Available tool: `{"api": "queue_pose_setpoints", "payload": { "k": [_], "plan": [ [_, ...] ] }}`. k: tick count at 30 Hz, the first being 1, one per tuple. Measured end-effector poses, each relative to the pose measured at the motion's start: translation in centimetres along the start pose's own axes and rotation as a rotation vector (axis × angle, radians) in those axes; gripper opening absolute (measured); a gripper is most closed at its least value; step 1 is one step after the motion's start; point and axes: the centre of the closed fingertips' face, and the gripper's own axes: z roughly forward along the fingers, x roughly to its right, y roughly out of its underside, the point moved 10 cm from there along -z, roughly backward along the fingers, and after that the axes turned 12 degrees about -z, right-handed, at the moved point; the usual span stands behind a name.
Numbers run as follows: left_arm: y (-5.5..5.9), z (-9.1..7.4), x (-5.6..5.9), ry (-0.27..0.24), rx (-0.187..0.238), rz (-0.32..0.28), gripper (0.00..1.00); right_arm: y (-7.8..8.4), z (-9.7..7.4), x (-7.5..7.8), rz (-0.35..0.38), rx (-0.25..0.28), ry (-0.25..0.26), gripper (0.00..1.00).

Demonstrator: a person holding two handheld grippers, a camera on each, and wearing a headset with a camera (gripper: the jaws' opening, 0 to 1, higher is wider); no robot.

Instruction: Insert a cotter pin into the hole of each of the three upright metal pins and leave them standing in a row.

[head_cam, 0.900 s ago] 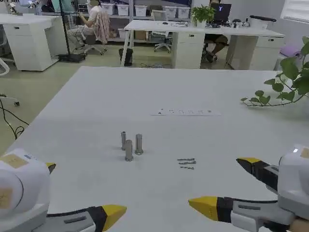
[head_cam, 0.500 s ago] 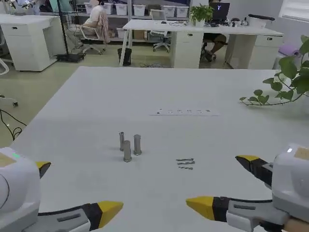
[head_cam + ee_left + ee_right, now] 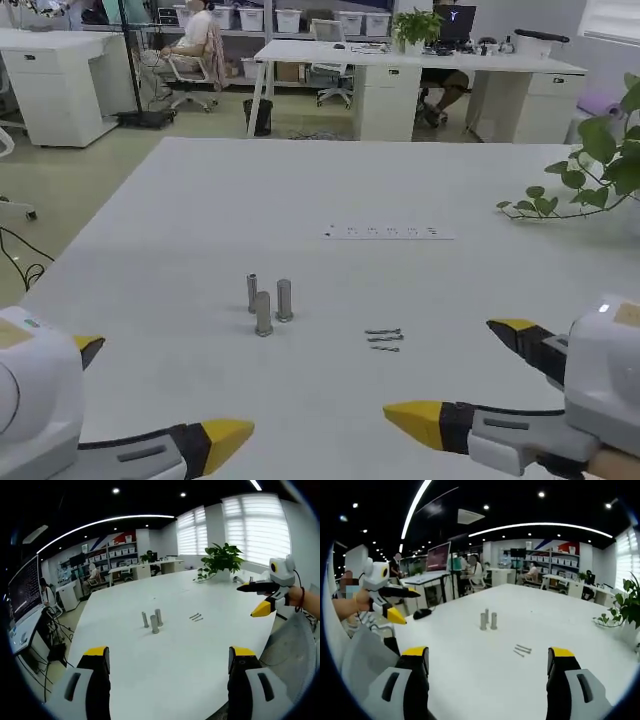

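Three short metal pins (image 3: pixel 264 313) stand upright in a tight cluster on the white table (image 3: pixel 400 180), left of its middle. They form a small triangle: one sits nearer the person, the other two just behind it. They are close together, but whether they touch cannot be told. Three cotter pins (image 3: pixel 384 340) lie loose on the table to the right of the cluster, side by side and roughly parallel, well apart from the metal pins. No cotter pin sits in a metal pin.

The left gripper (image 3: pixel 160 392) hangs low at the near edge of the table with its yellow-tipped jaws spread wide and nothing between them. The right gripper (image 3: pixel 455 372) is opposite it, also low and near, and its jaws are also wide apart and empty. Both are well short of the pins. In each gripper view the cluster and the cotter pins lie far ahead, between that gripper's own jaws, and the other gripper is held in a hand at the side.

Little differs from the earlier frames. The metal pins and cotter pins keep the same arrangement, and their slight drift in the head view comes with a shift of the whole picture. Both grippers stay wide, with their tips slightly shifted in the picture.

A leafy plant (image 3: pixel 600 160) reaches in over the table's far right edge.
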Motion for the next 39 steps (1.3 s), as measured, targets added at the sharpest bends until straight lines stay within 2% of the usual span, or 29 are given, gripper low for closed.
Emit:
{"api": "queue_pose_setpoints", "payload": {
  "k": [14, 26, 33, 39],
  "plan": [
    [0.04, 0.36, -0.20, 0.002, -0.004, 0.020, 0.98, 0.03, 0.47, 0.04, 0.005, -0.005, -0.022, 0.96],
    [-0.23, 0.48, -0.20, 0.015, -0.006, 0.035, 0.97, 0.13, 0.39, 0.27, 0.000, -0.023, -0.022, 1.00],
    [-0.08, 0.44, -0.09, 0.015, -0.003, 0.033, 0.97, -0.03, 0.50, 0.11, -0.021, -0.019, -0.034, 1.00],
    [0.09, 0.40, -0.23, 0.016, -0.009, 0.032, 0.97, 0.17, 0.53, 0.13, -0.004, -0.018, -0.036, 1.00]
  ]
}}
